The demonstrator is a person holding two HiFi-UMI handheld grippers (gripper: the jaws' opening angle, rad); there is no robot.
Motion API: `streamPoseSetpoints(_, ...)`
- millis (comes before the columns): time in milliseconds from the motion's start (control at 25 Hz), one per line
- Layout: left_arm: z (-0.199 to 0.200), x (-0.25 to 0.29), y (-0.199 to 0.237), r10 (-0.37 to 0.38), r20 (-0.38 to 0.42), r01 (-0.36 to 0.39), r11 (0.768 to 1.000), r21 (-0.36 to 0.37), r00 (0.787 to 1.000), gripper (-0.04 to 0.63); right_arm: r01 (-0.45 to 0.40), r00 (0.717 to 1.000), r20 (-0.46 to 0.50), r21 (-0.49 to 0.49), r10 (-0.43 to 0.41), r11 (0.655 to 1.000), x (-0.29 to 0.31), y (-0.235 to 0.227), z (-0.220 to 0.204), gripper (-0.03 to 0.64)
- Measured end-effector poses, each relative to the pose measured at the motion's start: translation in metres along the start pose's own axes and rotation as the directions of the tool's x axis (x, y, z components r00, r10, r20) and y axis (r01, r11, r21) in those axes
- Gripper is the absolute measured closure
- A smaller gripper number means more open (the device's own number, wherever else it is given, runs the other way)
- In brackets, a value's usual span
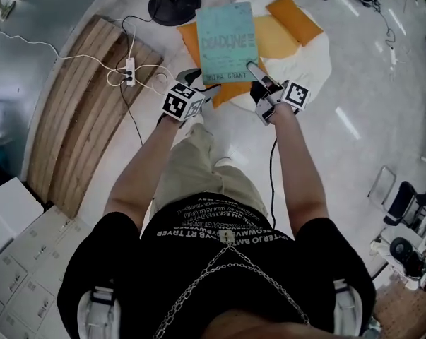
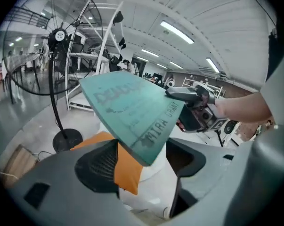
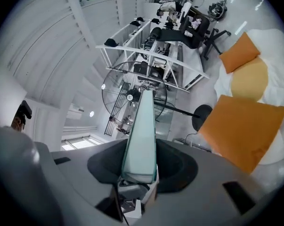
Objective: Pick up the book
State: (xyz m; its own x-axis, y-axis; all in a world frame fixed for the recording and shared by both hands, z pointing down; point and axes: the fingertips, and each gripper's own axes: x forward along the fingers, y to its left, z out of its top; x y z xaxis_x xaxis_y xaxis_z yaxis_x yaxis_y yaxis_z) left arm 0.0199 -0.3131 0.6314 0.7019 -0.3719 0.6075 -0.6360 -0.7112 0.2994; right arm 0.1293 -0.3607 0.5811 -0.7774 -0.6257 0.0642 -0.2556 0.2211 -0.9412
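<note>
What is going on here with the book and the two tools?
A person holds a tool in each hand. The right tool is clamped on the edge of a teal book, which is up in the air over the orange cushions on a white mat. The left tool is open: a corner of the book sits by its spread jaws, but the pads do not press on it. So the book is picked up and hangs from the right tool alone.

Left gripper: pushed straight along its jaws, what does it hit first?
Most likely the teal book. Its lower corner hangs at the gap between the left gripper's open jaws, untouched, while the right gripper clamps it. The orange cushion lies behind; depth is unclear.
</note>
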Motion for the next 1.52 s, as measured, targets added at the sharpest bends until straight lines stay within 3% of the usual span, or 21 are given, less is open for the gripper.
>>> streamPoseSetpoints(240,0.027,-0.032,-0.020,0.123,0.057,-0.129,0.985,0.114,0.991,0.294,-0.036,0.999,-0.023,-0.119,0.033,0.992,-0.015,0.061,-0.004,0.446)
streamPoseSetpoints(560,0.065,-0.112,-0.088,0.189,0.161,-0.223,0.947,0.232,0.969,0.296,-0.105,0.993,-0.081,-0.307,0.084,0.946,-0.055,0.180,-0.022,0.446)
streamPoseSetpoints(720,0.075,-0.135,-0.103,0.215,0.181,-0.260,0.922,0.287,0.960,0.296,-0.144,0.987,-0.119,-0.352,0.109,0.925,-0.065,0.214,-0.031,0.446)
streamPoseSetpoints(1000,0.092,-0.169,-0.133,0.242,0.206,-0.297,0.906,0.303,0.948,0.296,-0.103,0.989,-0.140,-0.461,0.042,0.881,-0.086,0.261,-0.036,0.446)
streamPoseSetpoints(1240,0.105,-0.205,-0.178,0.266,0.252,-0.337,0.891,0.305,0.930,0.296,-0.135,0.987,-0.142,-0.515,0.071,0.847,-0.117,0.318,-0.051,0.446)
streamPoseSetpoints(1520,0.138,-0.240,-0.215,0.285,0.285,-0.378,0.854,0.357,0.915,0.296,-0.163,0.987,-0.089,-0.535,0.137,0.829,-0.147,0.371,-0.047,0.448)
